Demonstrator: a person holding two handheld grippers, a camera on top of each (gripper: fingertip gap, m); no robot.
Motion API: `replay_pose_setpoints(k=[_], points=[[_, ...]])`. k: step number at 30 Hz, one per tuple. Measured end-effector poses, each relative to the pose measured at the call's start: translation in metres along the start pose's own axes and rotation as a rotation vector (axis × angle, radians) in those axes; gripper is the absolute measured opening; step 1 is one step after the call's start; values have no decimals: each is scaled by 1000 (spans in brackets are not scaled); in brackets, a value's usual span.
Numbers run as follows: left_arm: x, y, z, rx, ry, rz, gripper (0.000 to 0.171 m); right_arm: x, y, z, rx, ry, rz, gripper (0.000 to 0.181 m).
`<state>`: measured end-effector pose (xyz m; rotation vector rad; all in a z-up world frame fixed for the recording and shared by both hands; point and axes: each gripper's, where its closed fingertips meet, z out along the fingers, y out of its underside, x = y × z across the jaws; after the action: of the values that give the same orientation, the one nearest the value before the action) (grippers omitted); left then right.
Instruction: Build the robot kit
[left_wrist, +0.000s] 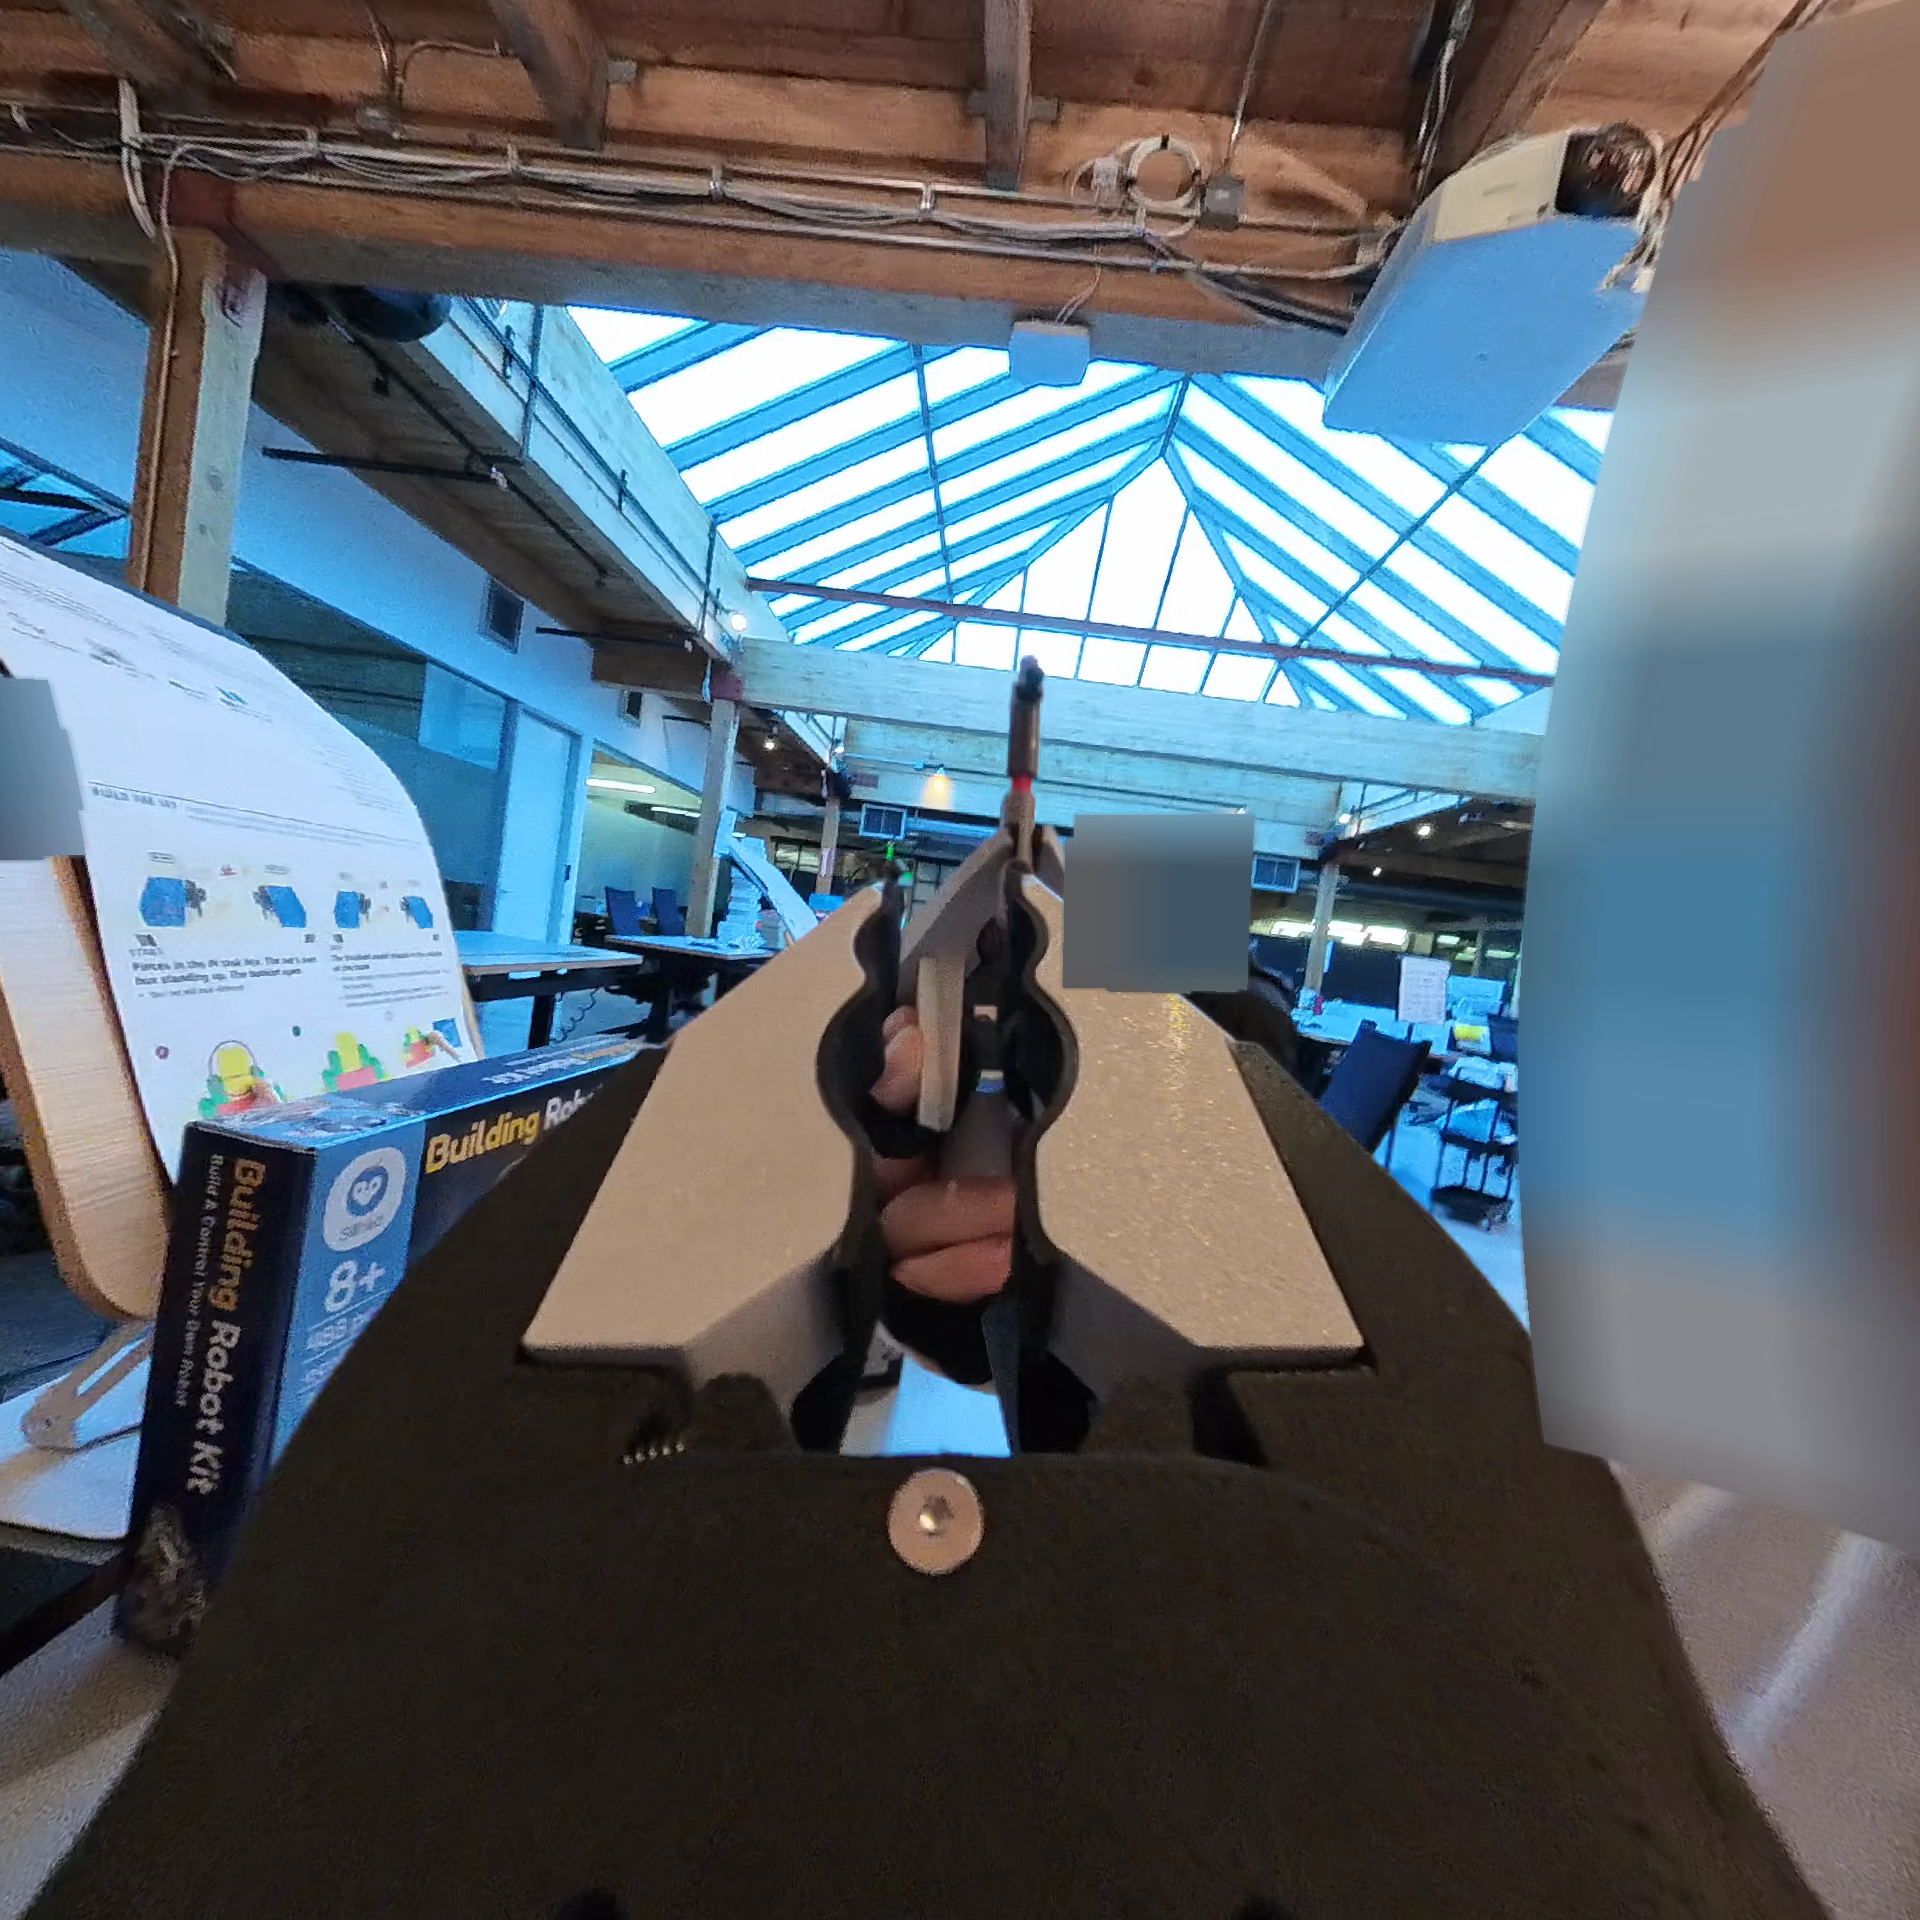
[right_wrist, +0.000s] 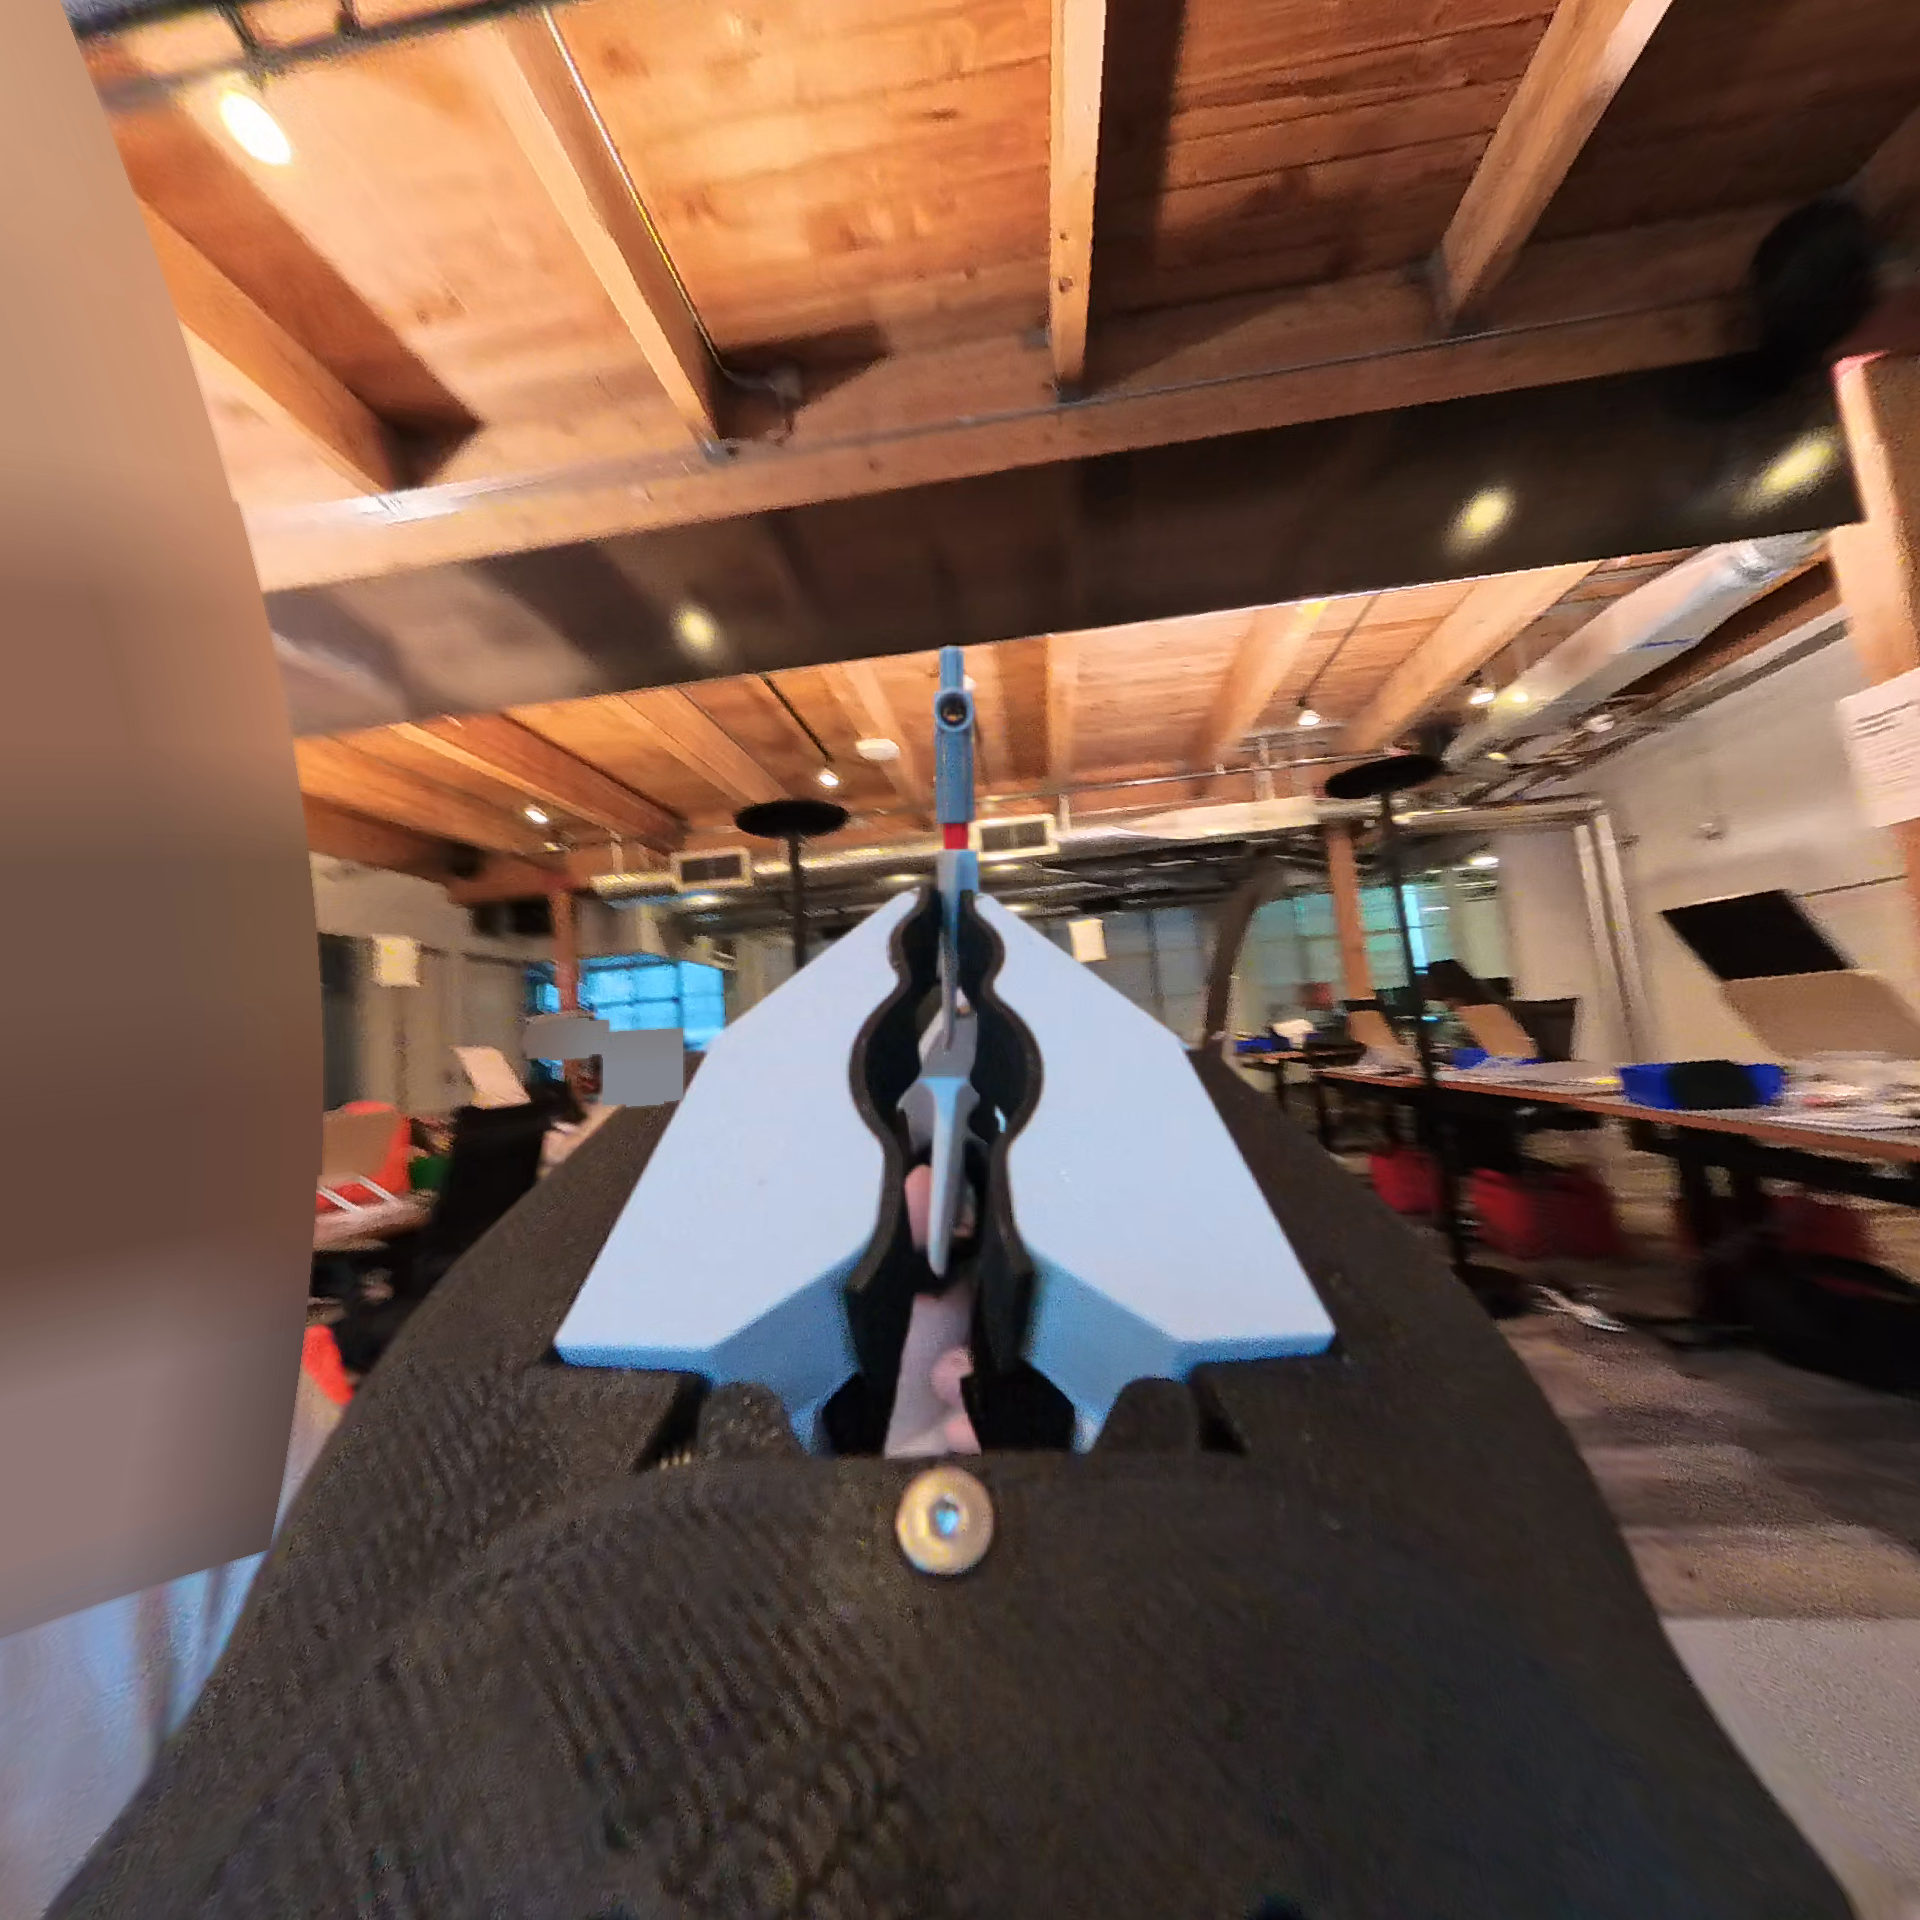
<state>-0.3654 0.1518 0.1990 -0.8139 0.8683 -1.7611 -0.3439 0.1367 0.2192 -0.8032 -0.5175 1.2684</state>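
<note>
1. Ceiling: both cameras tilt upward. The right wrist view is filled by wooden joists (right_wrist: 935, 260). The left wrist view shows a glazed skylight (left_wrist: 1091, 520) with a white projector (left_wrist: 1486, 312) hung beside it.
2. Tables: a long table (right_wrist: 1558, 1096) runs down the right of the right wrist view, with blue bins (right_wrist: 1704, 1086) on it, well away from both grippers.
3. Sheet: a printed sheet (left_wrist: 260, 831) leans on a curved wooden board at the far left of the left wrist view.
4. Box: a dark blue kit box (left_wrist: 291, 1299) lies in front of the sheet, just to the left of the left gripper's body.
5. Right gripper (right_wrist: 954, 904): the jaws are closed to a sliver at the tips and pinch the rod, which sticks out past them.
6. Left gripper (left_wrist: 961, 883): the jaws stand a little apart at the tips. The other gripper's grey finger and the rod both sit in that gap. I cannot tell whether this gripper clamps either of them.
7. Hand (left_wrist: 951, 1236): its fingers, curled round a handle, show through the left gripper's gap.
8. Rod (left_wrist: 1023, 769): a thin grey-blue peg with a red band (right_wrist: 951, 748), held up in the air at the point where the two grippers' fingertips meet.
</note>
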Motion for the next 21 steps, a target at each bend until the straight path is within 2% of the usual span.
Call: replay_pose_setpoints(k=[5,10,14,17,21], points=[[13,17,16,-56,40,40,15,-7,1,3,24,-56,45,1],[25,15,20,-40,60,68,12,-10,1,4,41,-66,9,1],[24,18,21,-66,35,111,16,-11,3,4,60,-90,24,1],[24,17,19,-65,20,160,5,-10,3,3,103,-109,39,1],[22,21,20,-107,-19,236,8,-10,4,2,126,-128,38,1]])
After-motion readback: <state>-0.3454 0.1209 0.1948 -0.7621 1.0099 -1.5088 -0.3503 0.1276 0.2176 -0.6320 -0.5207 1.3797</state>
